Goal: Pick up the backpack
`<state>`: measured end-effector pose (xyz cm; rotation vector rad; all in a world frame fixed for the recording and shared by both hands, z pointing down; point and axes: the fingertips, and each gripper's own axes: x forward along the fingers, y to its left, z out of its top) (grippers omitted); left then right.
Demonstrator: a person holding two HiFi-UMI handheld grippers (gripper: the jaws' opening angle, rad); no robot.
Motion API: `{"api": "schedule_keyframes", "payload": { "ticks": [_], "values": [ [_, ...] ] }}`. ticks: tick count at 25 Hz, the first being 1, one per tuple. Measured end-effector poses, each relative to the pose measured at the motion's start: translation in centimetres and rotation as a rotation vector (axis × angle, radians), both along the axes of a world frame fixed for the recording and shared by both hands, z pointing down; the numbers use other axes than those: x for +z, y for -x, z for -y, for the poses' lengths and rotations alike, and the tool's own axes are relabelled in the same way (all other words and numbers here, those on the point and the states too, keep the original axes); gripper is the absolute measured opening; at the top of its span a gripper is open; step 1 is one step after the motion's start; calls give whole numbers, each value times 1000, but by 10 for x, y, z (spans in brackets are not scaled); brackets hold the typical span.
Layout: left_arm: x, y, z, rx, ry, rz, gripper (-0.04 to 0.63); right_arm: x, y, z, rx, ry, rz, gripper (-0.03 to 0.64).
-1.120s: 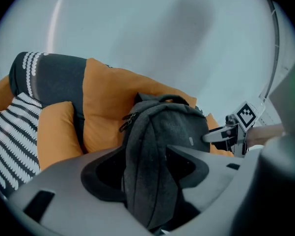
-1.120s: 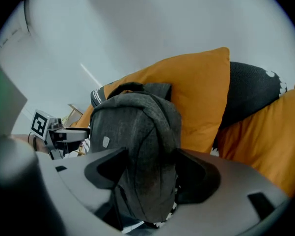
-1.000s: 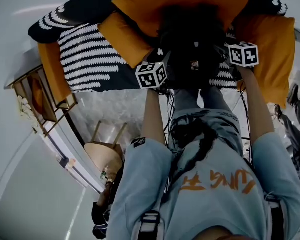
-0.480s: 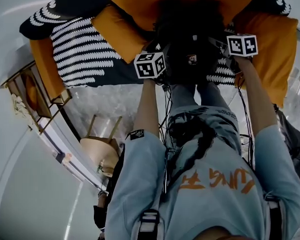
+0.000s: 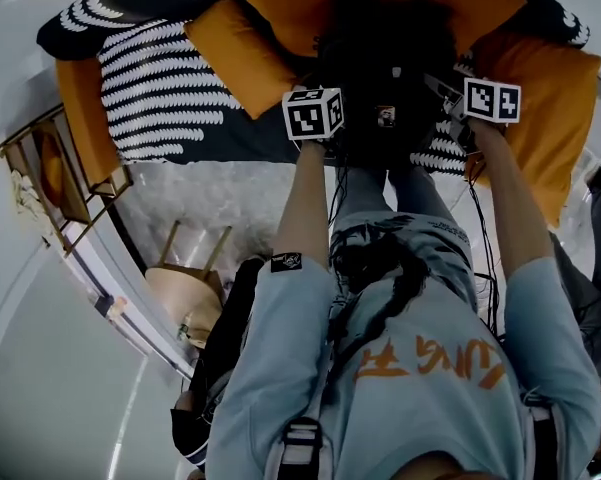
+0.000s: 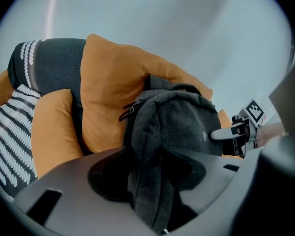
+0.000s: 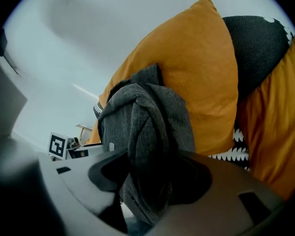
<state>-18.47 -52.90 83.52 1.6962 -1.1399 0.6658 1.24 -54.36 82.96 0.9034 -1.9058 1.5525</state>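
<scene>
A dark grey backpack (image 5: 380, 58) stands on a sofa and leans against a big orange cushion (image 5: 360, 3). My left gripper (image 5: 325, 108) is at its left side and my right gripper (image 5: 450, 93) at its right side. In the left gripper view a fold of the backpack (image 6: 181, 122) runs down between the jaws of the left gripper (image 6: 157, 166), which have just been closing and pinch it. In the right gripper view the right gripper (image 7: 147, 173) has likewise just closed its jaws on a bunched fold of the backpack (image 7: 142, 112).
A black-and-white striped throw (image 5: 160, 88) covers the sofa's left part, with orange cushions (image 5: 545, 108) at both sides. A round wooden stool (image 5: 185, 293) and a wooden rack (image 5: 55, 173) stand on the floor at the left. The person's body fills the lower picture.
Both marker cubes have shifted up the head view, closer in against the backpack's sides, the left one further than the right. The backpack stays against the cushion.
</scene>
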Motion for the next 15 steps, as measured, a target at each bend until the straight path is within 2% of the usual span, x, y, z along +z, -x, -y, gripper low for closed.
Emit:
{"api": "schedule_keyframes", "payload": {
  "ticks": [5, 9, 15],
  "values": [
    [-8, -3, -6, -13, 14, -45, 158, -9, 0, -8, -6, -35, -21, 207],
    [-24, -2, -16, -36, 8, -76, 140, -24, 2, -18, -33, -73, -47, 178],
    [-43, -7, -61, -137, -33, -69, 140, -39, -4, -64, -43, -124, -71, 156]
  ]
}}
